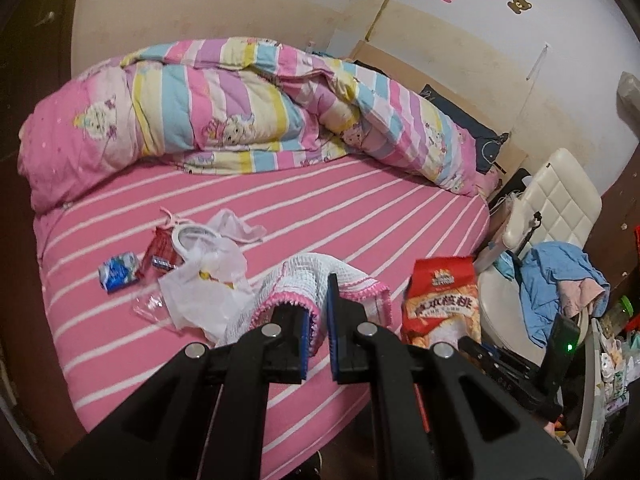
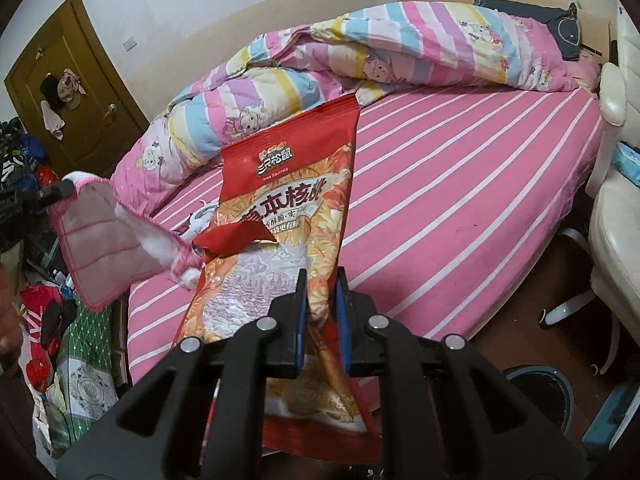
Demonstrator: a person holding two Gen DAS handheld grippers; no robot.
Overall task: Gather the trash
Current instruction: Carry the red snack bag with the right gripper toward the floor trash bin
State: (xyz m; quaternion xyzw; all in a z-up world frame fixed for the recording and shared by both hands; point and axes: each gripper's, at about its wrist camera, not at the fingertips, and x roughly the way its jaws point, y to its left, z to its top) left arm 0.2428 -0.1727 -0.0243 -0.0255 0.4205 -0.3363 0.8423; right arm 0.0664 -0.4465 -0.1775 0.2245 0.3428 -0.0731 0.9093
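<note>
**A:** What is nearest in each view?

**B:** In the left wrist view, the left gripper (image 1: 318, 320) is clenched on a white cloth (image 1: 308, 284) with pink trim, which hangs above the bed (image 1: 360, 208). In the right wrist view, the right gripper (image 2: 322, 300) is grasping a red snack bag (image 2: 280, 216), lifted clear of the sheet, its torn top flap folded forward.

**A:** Does each gripper show in the other view?

**B:** Yes. The bag appears just right of the cloth in the left view, and the cloth shows at the left edge of the right view, held by a dark finger.

**A:** Where is the rest of the trash?

**B:** On the pink striped sheet, left of the cloth: a white plastic bag (image 1: 208, 280), a clear wrapper (image 1: 150, 306), a small red packet (image 1: 160, 252) and a blue packet (image 1: 119, 272), close together.

**A:** And farther back?

**B:** A bunched striped quilt (image 1: 224, 108) lies along the far side of the bed. A cream chair (image 1: 556, 200) stands to the right, with blue clothes (image 1: 556, 280) beside it.
</note>
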